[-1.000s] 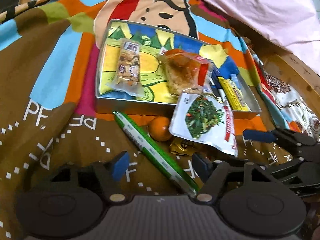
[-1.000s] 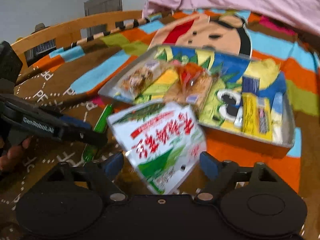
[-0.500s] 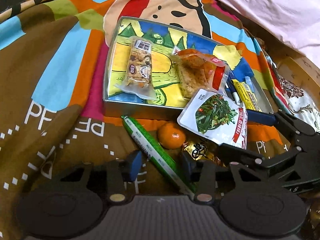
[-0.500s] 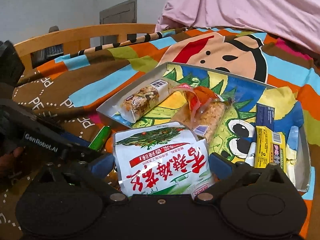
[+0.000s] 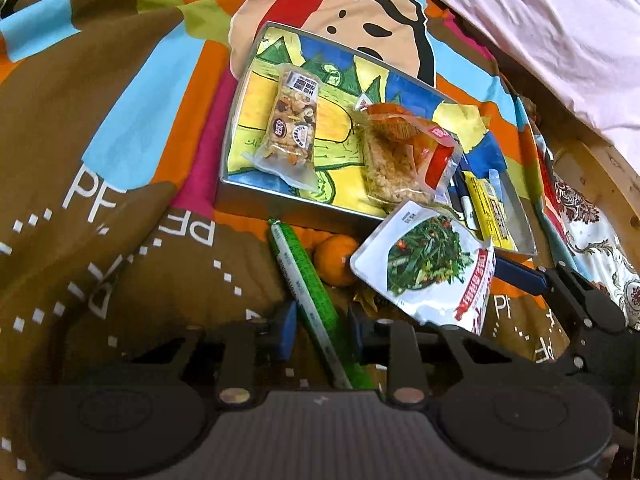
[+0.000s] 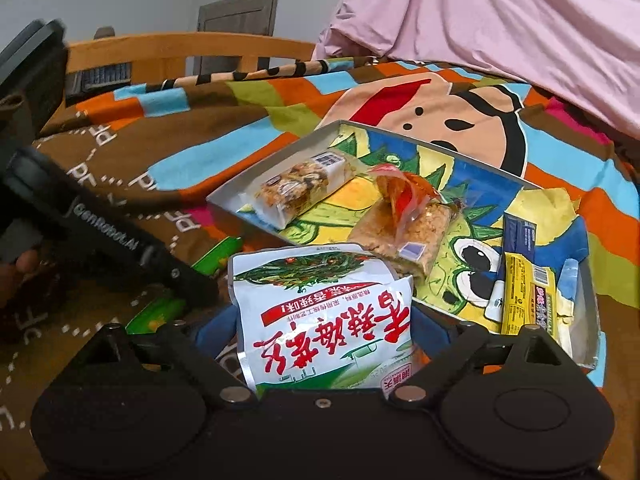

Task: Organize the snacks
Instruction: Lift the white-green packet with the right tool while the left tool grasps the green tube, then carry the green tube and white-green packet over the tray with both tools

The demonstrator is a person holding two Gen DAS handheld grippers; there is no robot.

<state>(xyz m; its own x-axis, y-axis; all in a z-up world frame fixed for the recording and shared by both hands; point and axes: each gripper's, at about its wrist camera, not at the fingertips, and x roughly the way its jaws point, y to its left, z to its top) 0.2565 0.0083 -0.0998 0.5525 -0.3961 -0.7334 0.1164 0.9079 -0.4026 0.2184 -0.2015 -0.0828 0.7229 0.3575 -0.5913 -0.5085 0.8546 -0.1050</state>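
Left tongs (image 5: 322, 330): blue pads closed in on either side of the green stick pack (image 5: 308, 280), which runs between them; contact with the pads cannot be told for certain.
Right tongs (image 6: 324, 330): clamped on the white seaweed pouch (image 6: 320, 316), red characters facing the camera, pads pressed to both its edges.
White seaweed pouch, left view (image 5: 426, 268): held at 2 o'clock from the left tongs, its top corner over the near rim of the tray (image 5: 256, 196).
Tray: shallow metal box with a cartoon lining, lying on the patterned bedspread (image 5: 120, 128).
Tray contents: nut bar (image 5: 294, 128) at the 9 o'clock side; rice cracker pack (image 5: 404, 156) in the middle, beside it; yellow packet (image 5: 490, 208) at the 3 o'clock end.
Tangerine (image 5: 336, 260): on the bedspread just outside the near rim, between the stick pack and the pouch.
Gold wrapper (image 5: 366, 298): partly under the pouch; too hidden to identify.
Pink sheet (image 6: 500, 28): bunched at 12 o'clock beyond the tray.
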